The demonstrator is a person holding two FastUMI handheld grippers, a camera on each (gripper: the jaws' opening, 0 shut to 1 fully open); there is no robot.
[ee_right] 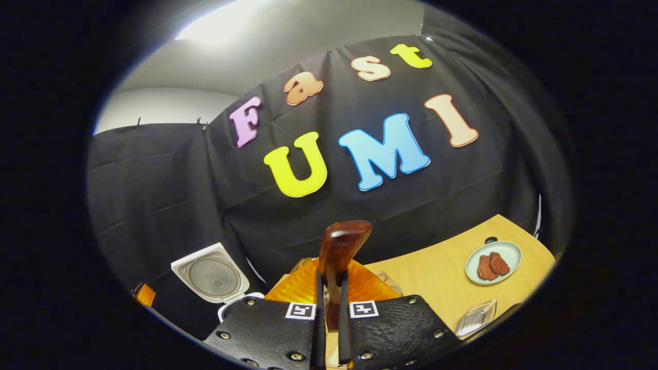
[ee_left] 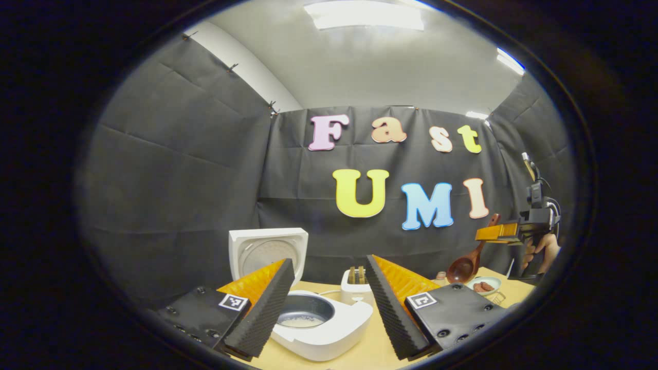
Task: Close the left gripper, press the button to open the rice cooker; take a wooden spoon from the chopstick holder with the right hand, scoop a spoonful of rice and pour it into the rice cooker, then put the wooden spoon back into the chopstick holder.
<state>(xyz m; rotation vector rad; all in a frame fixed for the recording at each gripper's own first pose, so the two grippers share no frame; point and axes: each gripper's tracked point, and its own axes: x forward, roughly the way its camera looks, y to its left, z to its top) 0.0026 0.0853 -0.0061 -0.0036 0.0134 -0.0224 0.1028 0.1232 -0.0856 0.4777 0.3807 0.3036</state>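
Since the rice cooker (ee_left: 318, 321) sits lid-up on the bench (ee_right: 437, 272), the left gripper (ee_left: 329, 303) hangs released, while the right gripper (ee_right: 329, 308) fingers clamp the wooden spoon (ee_right: 339, 252) handle, bowl dangling over a plate (ee_left: 486, 285).

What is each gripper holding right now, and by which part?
Right gripper: wooden spoon, clamped by its handle. Left gripper: open, holding nothing.

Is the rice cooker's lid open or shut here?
Open. The lid stands upright behind the rice cooker, and the inner pot is exposed.
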